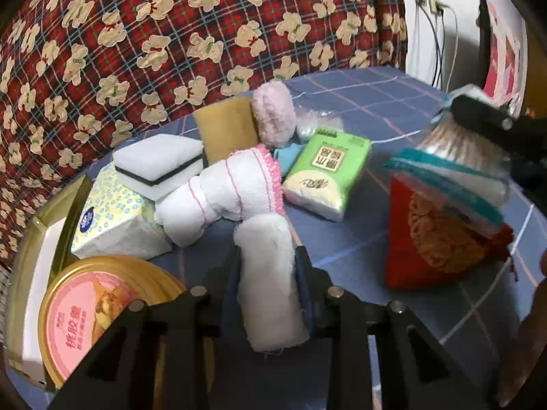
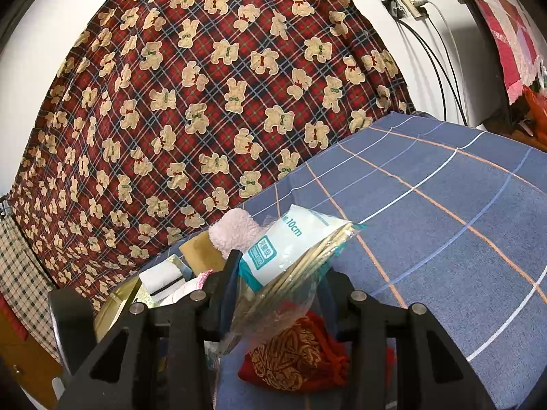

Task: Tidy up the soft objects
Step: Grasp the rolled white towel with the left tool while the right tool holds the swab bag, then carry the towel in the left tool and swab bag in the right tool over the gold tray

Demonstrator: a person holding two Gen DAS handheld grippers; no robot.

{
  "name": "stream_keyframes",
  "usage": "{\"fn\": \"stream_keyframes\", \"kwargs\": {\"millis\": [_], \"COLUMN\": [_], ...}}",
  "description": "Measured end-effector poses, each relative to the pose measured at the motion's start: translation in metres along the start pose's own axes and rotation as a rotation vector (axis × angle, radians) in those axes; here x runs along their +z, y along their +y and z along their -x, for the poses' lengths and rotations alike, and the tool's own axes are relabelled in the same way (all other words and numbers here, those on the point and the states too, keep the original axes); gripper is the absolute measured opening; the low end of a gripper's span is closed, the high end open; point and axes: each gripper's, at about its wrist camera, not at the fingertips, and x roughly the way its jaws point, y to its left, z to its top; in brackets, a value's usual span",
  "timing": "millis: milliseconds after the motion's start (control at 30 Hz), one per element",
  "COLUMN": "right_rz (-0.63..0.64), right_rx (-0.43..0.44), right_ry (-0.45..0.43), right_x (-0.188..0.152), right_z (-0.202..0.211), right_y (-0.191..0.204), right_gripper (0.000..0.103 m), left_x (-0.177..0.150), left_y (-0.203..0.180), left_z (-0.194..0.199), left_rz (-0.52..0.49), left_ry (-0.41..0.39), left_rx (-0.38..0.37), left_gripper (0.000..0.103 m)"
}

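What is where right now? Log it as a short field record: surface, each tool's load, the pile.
surface: blue checked cloth
left tool: closed on white rolled towel
right tool: holding clear bag of cotton swabs above red embroidered pouch
pile: tissue box with white sponge on top; yellow sponge; pink fluffy roll; green tissue pack
near left: round gold tin

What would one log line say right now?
left fingers: gripping white rolled towel | right fingers: holding clear swab bag above red pouch
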Motion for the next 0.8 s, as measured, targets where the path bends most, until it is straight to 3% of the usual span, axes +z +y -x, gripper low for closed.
{"fn": "stream_keyframes", "kwargs": {"millis": [300, 467, 800], "right_rz": [0.008, 0.018, 0.088], "right_rx": [0.004, -0.008, -0.056], "right_ry": [-0.009, -0.01, -0.012], "right_x": [0.0, 0.0, 0.0], "right_z": [0.002, 0.001, -0.004], "right_y": [-0.001, 0.0, 0.016], "right_gripper": [0.045, 0.045, 0.045], "left_x": [-0.003, 0.001, 0.005], "left_y": [0.01, 0.019, 0.034], "left_z": [0.023, 0.031, 0.022], "left_rz": [0.051, 0.066, 0.081], "left_ry": [-0.134, -0.209, -0.235], "left_rx": [-0.137, -0.148, -0.156], "left_gripper": [0.03, 0.03, 0.03]}}
